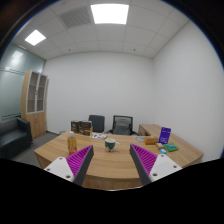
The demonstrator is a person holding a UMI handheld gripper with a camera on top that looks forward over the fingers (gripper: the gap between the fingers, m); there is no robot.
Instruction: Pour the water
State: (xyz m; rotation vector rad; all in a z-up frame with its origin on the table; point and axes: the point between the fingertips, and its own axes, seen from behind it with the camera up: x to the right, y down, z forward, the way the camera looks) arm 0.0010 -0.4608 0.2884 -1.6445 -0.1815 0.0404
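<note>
A wooden table (112,160) carries a cup (111,145), bottle (71,142) and boxes (165,136).

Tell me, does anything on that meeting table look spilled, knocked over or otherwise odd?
Nothing stands out. The cup stands upright on the wooden table, beyond the open fingers of the hand-held gripper, with no puddle visible around it. The purple box and the other small items look upright too, though they are too small to judge closely.
</note>
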